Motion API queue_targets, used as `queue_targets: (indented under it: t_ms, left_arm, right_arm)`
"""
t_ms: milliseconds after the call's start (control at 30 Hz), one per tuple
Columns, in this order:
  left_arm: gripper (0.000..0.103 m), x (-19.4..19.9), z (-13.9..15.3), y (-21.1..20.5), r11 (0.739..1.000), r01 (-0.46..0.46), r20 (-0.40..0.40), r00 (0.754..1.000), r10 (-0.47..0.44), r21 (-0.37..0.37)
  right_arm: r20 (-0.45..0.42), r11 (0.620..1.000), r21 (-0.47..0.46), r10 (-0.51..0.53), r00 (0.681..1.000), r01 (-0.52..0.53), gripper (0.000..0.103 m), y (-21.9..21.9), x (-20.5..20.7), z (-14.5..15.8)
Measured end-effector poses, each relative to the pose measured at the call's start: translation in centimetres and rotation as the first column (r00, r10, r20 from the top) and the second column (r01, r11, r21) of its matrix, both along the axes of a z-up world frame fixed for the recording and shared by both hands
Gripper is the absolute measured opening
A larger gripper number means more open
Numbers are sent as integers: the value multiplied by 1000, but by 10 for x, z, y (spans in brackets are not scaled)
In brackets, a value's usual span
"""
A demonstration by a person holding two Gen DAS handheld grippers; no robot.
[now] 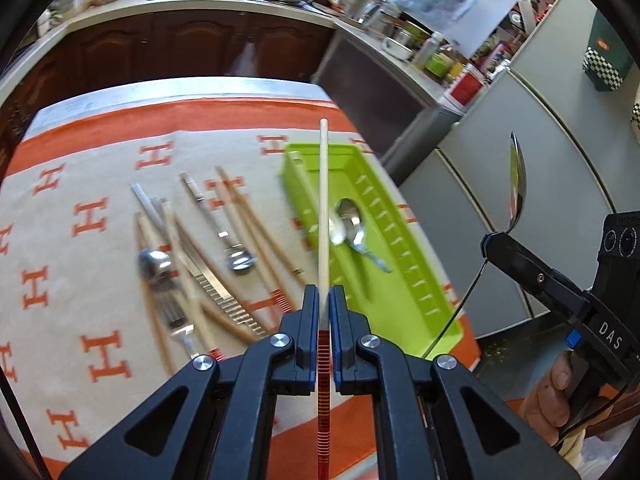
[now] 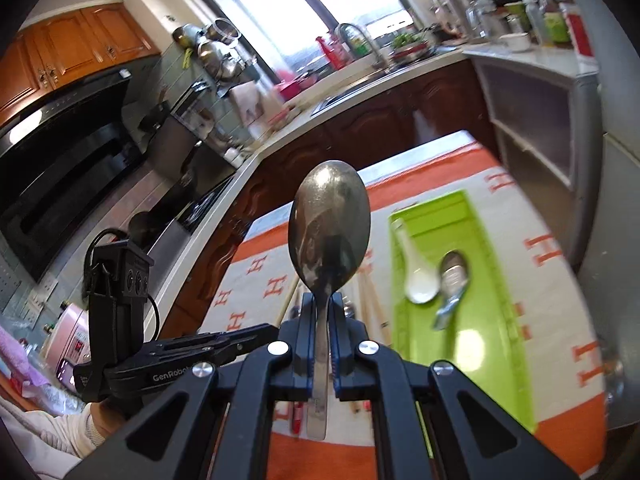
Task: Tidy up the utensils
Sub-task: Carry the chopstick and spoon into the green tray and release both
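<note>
Left wrist view: left gripper (image 1: 324, 304) clenched on a pale wooden chopstick with a red-and-orange banded end (image 1: 323, 216), lifted clear of the table, tip aimed toward the lime-green plastic utensil tray (image 1: 436, 312). Off to the right, right gripper (image 1: 493, 237) raised in the air, clamped on the handle of a large metal spoon (image 1: 518, 184), bowl upward. Part of a hand (image 1: 548, 396) visible under that tool.

Right wrist view: same metal spoon pinched between the closed jaws, bowl standing upright in front of the lens, tray lying beyond and to the right.

Already sorted, judging by the tray: a white ceramic soup spoon (image 2: 418, 280) and a smaller steel spoon (image 2: 454, 276), side by side in the main compartment. Nothing else seen inside.

Still out on the orange-and-cream patterned cloth (image 1: 96, 264), left of the tray: several more wooden chopsticks (image 1: 256, 224), a metal fork (image 1: 176, 312), a serrated metal tool (image 1: 218, 292), a short steel spoon (image 1: 230, 244) and a round-bowled metal ladle-like spoon (image 1: 154, 264), loosely heaped and crossing one another.

Roughly early to middle of the job, then: two pieces stowed, two more in the air and not yet set down, most of the pile untouched. Likely next: lowering both carried pieces into the tray.
</note>
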State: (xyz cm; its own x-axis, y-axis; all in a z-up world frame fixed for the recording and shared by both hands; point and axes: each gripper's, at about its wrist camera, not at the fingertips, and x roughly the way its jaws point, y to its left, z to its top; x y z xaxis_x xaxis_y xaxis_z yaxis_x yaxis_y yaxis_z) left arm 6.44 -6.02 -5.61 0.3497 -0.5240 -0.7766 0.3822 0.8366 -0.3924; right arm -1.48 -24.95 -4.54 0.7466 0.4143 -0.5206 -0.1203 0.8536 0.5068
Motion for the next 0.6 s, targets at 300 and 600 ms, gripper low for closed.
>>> queue_targets:
  t_ms: [300, 600]
  left_arm:
    - [3, 23, -14, -68, 998, -7, -61, 998, 3, -60]
    - [4, 38, -52, -86, 995, -92, -103, 991, 88, -44]
  right_arm:
    - [-60, 976, -189, -123, 991, 110, 6, -29, 11, 2]
    - [-166, 925, -374, -143, 976, 71, 6, -22, 57, -41]
